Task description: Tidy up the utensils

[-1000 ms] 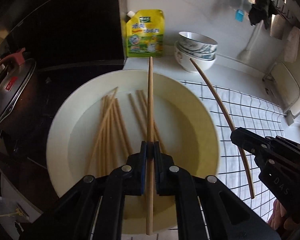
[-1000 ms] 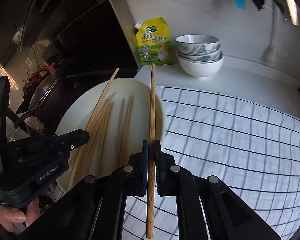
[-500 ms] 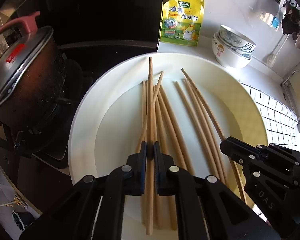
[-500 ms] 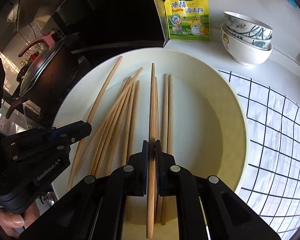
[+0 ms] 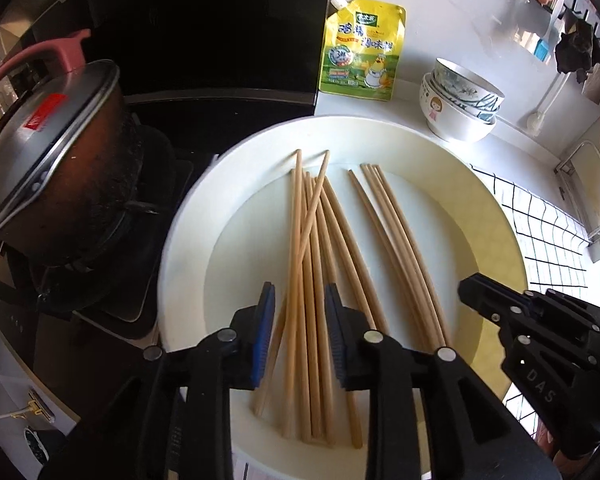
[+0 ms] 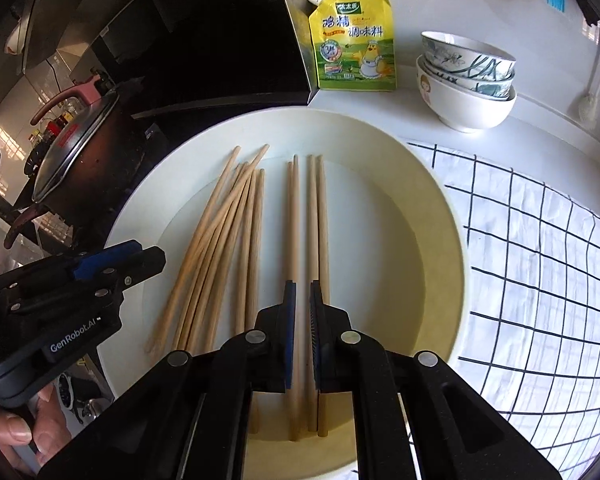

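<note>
Several wooden chopsticks (image 5: 306,264) lie in a large cream plate (image 5: 496,216). My left gripper (image 5: 299,300) is open just above the left bundle, its jaws spread apart and holding nothing. In the right wrist view the same chopsticks (image 6: 236,240) lie in the plate (image 6: 444,248). My right gripper (image 6: 301,294) is open by a narrow gap over the right group of chopsticks (image 6: 304,220) and holds nothing. Each gripper shows in the other's view, the right one (image 5: 512,312) and the left one (image 6: 116,268).
A lidded pot (image 5: 56,168) sits on the dark stove at left. A yellow seasoning pouch (image 5: 362,50) leans on the back wall. Stacked bowls (image 5: 460,104) stand behind the plate. A checked cloth (image 6: 540,264) covers the counter to the right.
Both grippers lowered over the plate and opened. The chopstick each one held now lies in the plate among the others.
</note>
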{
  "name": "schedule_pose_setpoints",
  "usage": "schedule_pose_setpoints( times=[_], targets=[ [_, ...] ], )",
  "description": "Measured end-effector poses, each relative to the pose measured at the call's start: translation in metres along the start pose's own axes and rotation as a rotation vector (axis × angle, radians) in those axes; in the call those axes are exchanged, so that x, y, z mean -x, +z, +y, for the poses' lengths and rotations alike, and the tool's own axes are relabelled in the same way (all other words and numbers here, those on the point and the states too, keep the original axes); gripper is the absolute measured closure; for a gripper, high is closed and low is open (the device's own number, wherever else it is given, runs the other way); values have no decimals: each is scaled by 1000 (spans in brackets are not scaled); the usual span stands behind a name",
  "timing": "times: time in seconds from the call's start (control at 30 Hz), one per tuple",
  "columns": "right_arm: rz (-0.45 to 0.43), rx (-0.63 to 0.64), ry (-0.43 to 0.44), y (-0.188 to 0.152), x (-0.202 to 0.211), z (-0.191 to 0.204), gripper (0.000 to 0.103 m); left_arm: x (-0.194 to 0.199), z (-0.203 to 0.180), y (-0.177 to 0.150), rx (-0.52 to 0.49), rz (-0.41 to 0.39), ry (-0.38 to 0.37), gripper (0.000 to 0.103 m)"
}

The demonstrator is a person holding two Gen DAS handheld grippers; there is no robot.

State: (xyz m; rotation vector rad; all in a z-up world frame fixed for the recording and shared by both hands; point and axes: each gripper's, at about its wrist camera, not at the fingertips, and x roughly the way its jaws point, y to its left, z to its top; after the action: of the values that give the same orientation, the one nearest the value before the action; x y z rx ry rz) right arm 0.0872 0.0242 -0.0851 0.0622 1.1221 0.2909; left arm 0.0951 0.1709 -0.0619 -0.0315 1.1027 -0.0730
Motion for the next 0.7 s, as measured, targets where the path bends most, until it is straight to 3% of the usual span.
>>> schedule_pose_setpoints(
  times=[0.1,0.17,0.3,0.43,0.47,0.7],
  targets=[
    [-19,-4,-7,-2,11,-2,92,9,2,-3,4,-12,0,67],
    [-29,-6,-9,-3,17,-2,90,15,2,-5,-1,-23,0,54],
    [-51,1,-18,-6,30,0,89,24,1,-7,-9,-38,-14,54],
    [-87,-13,-46,-10,41,1,73,33,-1,-8,-10,-52,-12,47],
    [-92,-15,-45,-12,42,2,72,36,-1,-8,-8,-58,-16,42],
    [-115,-43,-55,-15,53,-2,62,51,-2,-7,-11,-94,-8,35]
  ],
)
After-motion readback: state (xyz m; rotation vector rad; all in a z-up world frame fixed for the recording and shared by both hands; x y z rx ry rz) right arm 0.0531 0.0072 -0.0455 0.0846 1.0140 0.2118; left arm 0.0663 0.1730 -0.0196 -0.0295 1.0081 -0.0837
